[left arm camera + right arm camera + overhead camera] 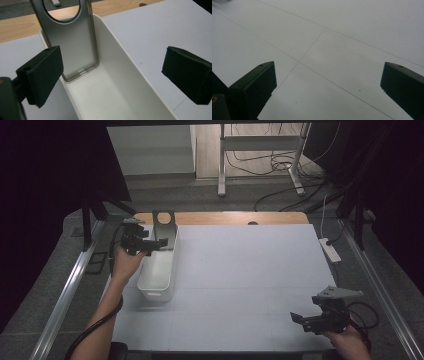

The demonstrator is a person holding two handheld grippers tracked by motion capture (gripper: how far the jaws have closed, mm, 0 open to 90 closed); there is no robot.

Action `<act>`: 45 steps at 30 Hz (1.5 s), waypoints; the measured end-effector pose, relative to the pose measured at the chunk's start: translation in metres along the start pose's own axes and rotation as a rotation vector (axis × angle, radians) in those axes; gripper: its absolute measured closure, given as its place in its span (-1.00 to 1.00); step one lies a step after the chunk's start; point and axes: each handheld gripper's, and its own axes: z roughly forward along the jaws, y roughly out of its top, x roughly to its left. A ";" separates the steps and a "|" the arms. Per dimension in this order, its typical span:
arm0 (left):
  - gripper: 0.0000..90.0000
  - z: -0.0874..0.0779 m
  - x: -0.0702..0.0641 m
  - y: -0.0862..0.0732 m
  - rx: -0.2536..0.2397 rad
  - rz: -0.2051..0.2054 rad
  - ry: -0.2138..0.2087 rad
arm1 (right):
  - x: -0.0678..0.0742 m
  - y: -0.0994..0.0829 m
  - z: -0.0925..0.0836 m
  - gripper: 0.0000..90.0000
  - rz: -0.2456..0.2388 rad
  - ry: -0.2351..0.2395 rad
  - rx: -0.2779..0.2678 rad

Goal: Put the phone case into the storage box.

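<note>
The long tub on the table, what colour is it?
White. The tub shows best in the left gripper view.

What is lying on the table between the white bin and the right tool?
Nothing: in the high view the table is bare between the white bin and the right tool.
</note>
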 end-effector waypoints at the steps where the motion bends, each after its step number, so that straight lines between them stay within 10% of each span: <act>1: -0.92 -0.001 -0.002 -0.001 -0.002 0.005 0.004 | 0.000 0.000 0.000 -0.98 0.001 0.001 0.000; 45: -0.98 -0.031 -0.043 -0.033 -0.031 0.124 -0.032 | -0.001 0.000 0.000 -1.00 0.014 0.008 -0.002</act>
